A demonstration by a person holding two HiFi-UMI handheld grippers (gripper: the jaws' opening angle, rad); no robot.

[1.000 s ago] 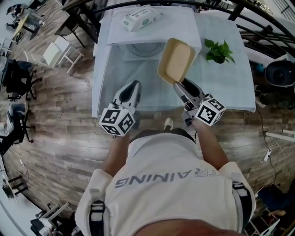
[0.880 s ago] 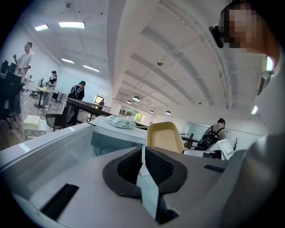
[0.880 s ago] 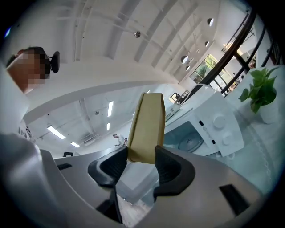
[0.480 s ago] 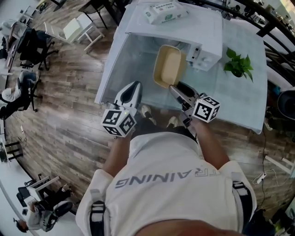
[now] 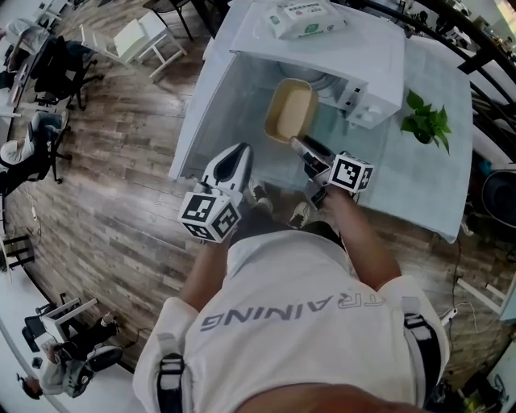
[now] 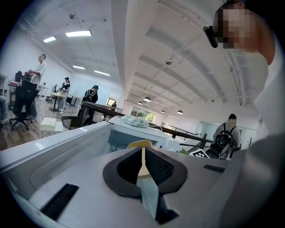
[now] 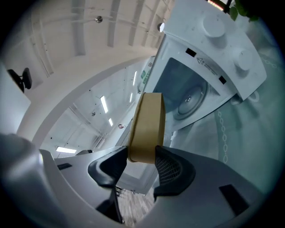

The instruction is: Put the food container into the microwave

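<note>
Tan food container (image 5: 292, 110) at upper centre; white microwave (image 5: 379, 60) and white-and-green wipes pack (image 5: 305, 18) at top; green plant (image 5: 427, 121) and pale blue tablecloth (image 5: 419, 181) at right; brown plank floor (image 5: 121, 177) at left. Black-and-white square markers cover the cubes on the left gripper (image 5: 237, 150) and right gripper (image 5: 297, 143).

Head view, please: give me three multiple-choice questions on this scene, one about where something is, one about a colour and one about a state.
1. Where does the pack of wipes lie?
A) on top of the microwave
B) inside the microwave
C) under the microwave

2. What colour is the food container?
A) blue
B) tan
C) black

3. How is the right tool?
A) open and empty
B) shut with nothing in it
C) shut on the food container

Answers:
1 A: the pack rests on the white microwave's roof.
2 B: its walls and its inside both show tan.
3 C: in the right gripper view both pads press on its rim.
</note>
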